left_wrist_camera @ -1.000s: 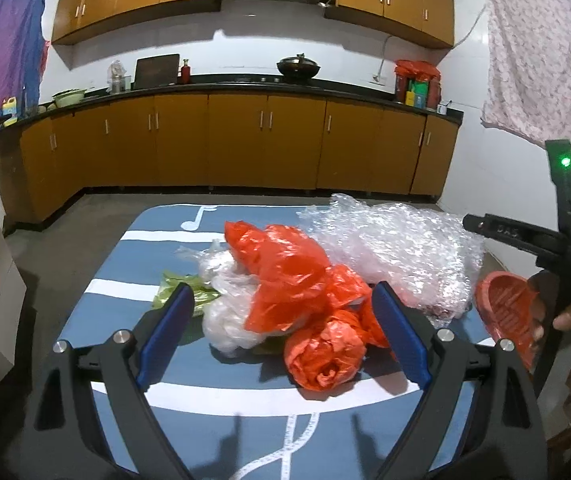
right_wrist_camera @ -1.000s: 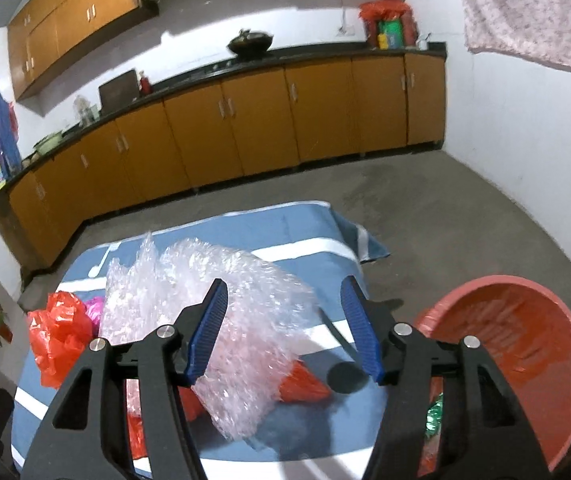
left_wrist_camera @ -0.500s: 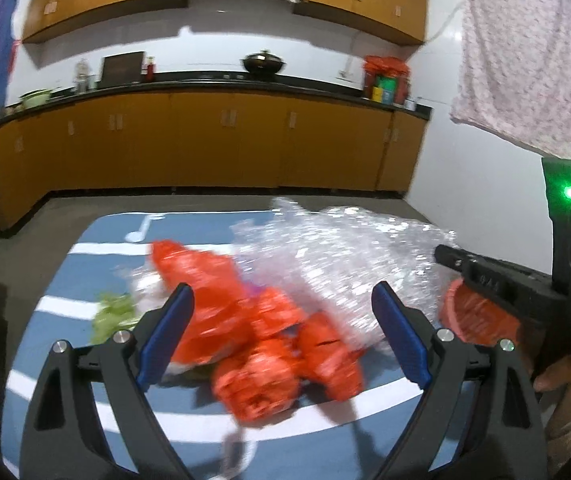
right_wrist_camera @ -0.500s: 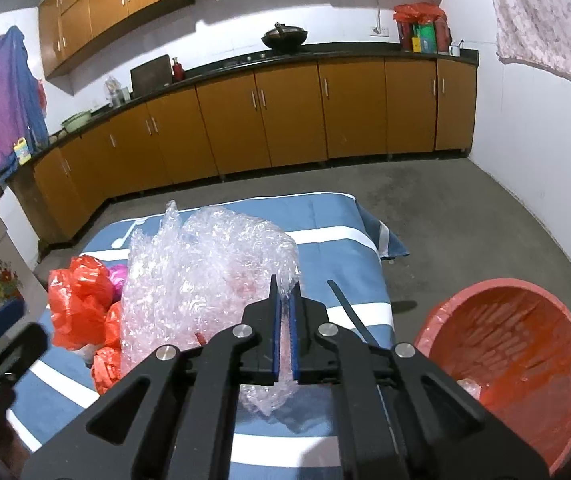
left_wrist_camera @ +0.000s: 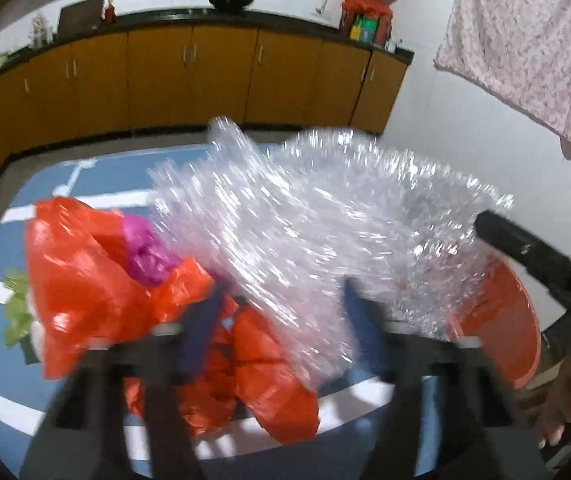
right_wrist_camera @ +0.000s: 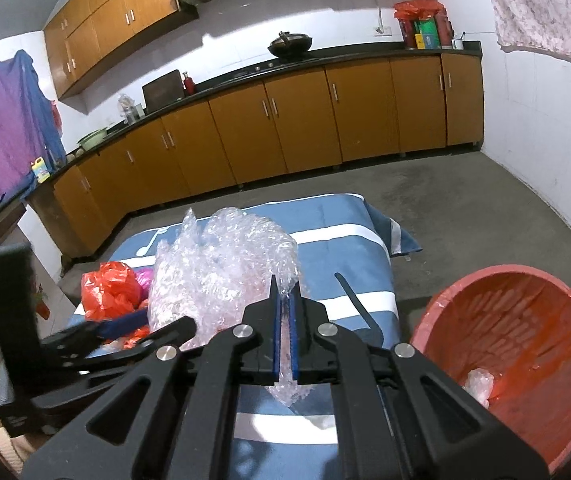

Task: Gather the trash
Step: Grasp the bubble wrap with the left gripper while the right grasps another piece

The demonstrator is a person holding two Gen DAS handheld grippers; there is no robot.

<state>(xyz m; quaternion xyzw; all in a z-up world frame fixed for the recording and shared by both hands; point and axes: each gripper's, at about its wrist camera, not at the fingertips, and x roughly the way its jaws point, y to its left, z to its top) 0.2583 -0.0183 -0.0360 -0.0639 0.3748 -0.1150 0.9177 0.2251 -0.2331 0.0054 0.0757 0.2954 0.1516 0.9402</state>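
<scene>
Here, the right gripper (right_wrist_camera: pixel 284 320) sits at lower centre of its own view, its blue pads pressed together on a fold of the bubble wrap (right_wrist_camera: pixel 221 272), which bulges up behind the pads and hangs in a small tuft below them. The wrap rests on the bench (right_wrist_camera: pixel 349 240), covered by a blue cloth with white stripes. At lower right of that view stands the red bin (right_wrist_camera: pixel 525 352), just beside the bench, with a bit of clear plastic lying inside it.

In the left wrist view the picture is blurred. The left gripper (left_wrist_camera: pixel 281 312) is at lower centre, its jaws closing, with the lower edge of the bubble wrap (left_wrist_camera: pixel 325 216) and crumpled red plastic between them; whether the pads already press on anything I cannot tell. To the left of the wrap lies an orange-red bag (left_wrist_camera: pixel 85 280), with a magenta bag (left_wrist_camera: pixel 145 248) tucked behind it and a green scrap (left_wrist_camera: pixel 15 312) at the far left edge. The red bin (left_wrist_camera: pixel 501 320) shows at right, partly hidden by the wrap, and a hand (left_wrist_camera: pixel 561 412) appears in the lower right corner.
</scene>
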